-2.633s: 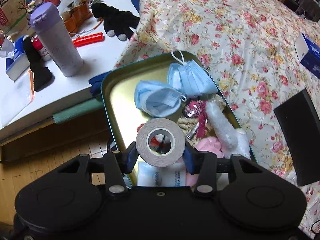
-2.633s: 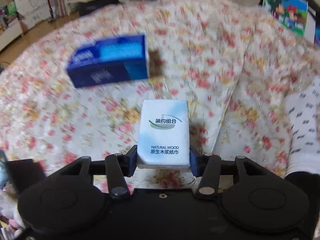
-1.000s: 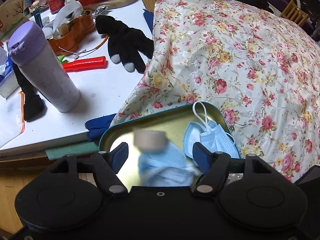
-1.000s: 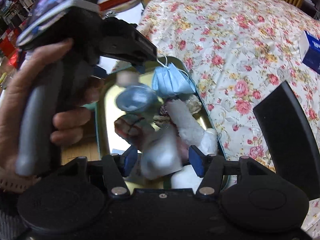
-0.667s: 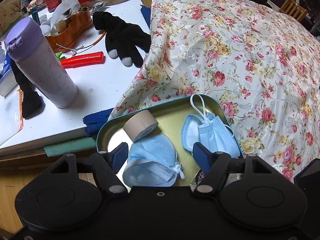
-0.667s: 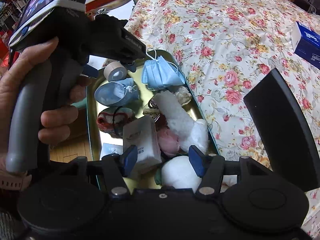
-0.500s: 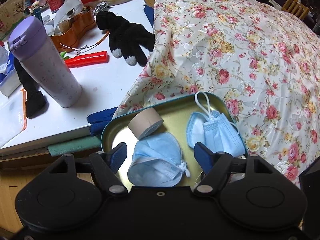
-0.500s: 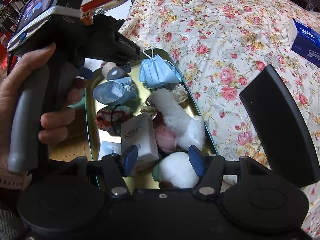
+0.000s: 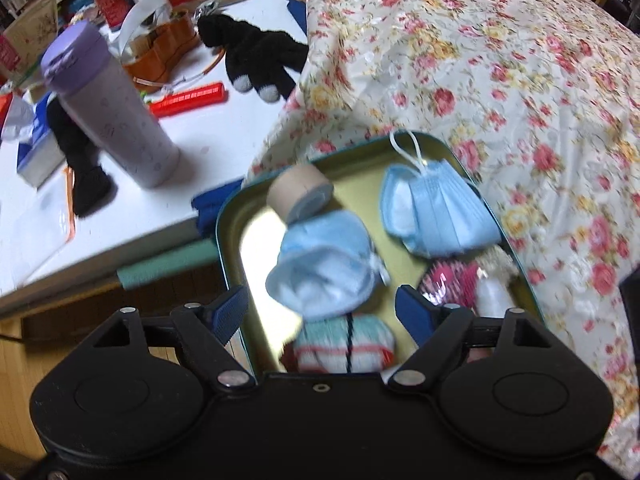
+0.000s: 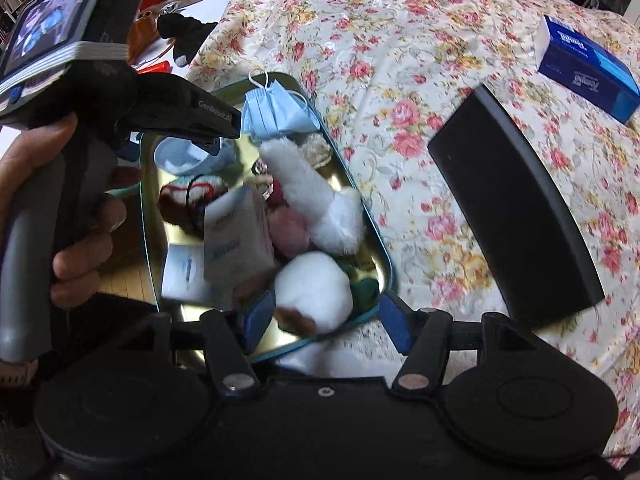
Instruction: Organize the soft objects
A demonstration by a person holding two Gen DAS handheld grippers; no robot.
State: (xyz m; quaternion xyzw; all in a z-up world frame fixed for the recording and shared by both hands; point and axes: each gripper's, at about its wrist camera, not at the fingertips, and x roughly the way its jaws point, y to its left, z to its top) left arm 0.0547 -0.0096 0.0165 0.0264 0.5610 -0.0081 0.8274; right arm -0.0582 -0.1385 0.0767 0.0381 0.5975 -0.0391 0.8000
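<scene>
Two grippers hang over the one tin tray [image 10: 384,256], and both are empty: your left gripper [image 9: 322,308] has just been opening, its blue pads spread wide with nothing pressed between them, and your right gripper [image 10: 326,320] has also eased apart a little, its pads standing clear of the white pompom [image 10: 314,284] that sits just ahead of them. What the next move seems to turn on is the blue tissue box [image 10: 588,68], which lies well apart from the tray on the floral cloth [image 10: 400,40], up and to the right of your right fingers, its long axis running diagonally away from you. Your right hand is plainly the nearer one; your left hand [image 10: 60,208] is on the far side of the tray, and that box is nowhere in its view. Inside the tray you already have the tape roll [image 9: 300,192], a cupped mask [image 9: 324,264], a folded mask [image 9: 436,216], a white tissue pack [image 10: 236,236] and a white plush piece [image 10: 316,200]. Between tray and box lies a black lid [image 10: 516,216], so I judge you should swing over it rather than across it.
</scene>
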